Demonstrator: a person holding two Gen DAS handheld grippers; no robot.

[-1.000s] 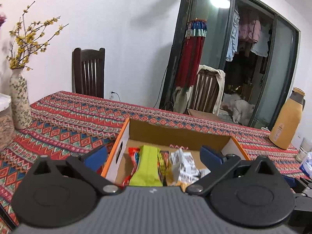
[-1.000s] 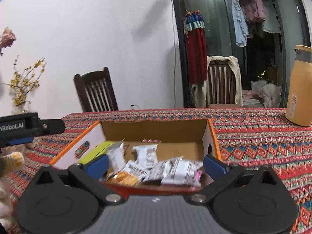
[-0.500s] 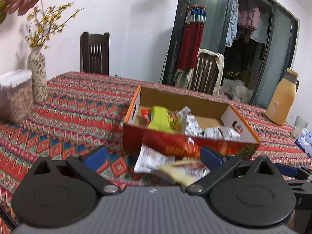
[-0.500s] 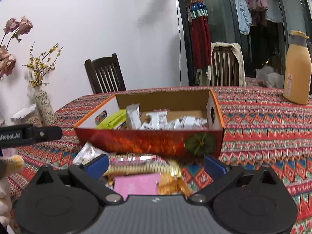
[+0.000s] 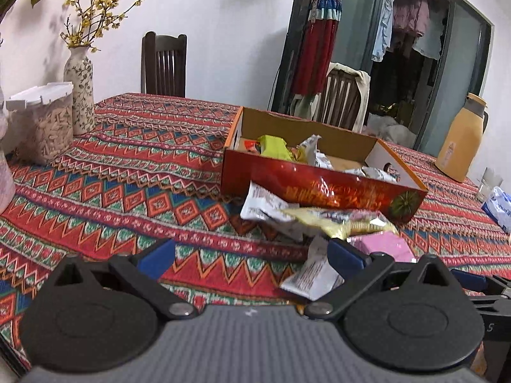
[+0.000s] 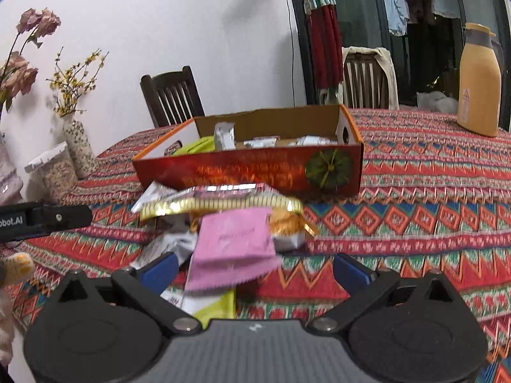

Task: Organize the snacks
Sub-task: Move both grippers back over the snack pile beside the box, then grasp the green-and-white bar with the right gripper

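I see the left tool with fingers spread, nothing between them, over the patterned bench. Right tool also spread wide, empty, pink packet just ahead of it. Loose snack pile lies on the bench against the front wall of the orange box. More packets inside the box. Vase and jar far left.

A home dining room is shown: a table is covered with a patterned red cloth, wooden chairs are set at 12 o'clock, a vase of yellow blossoms is placed at 10 o'clock, and laundry is hung behind glass doors at 1 o'clock.
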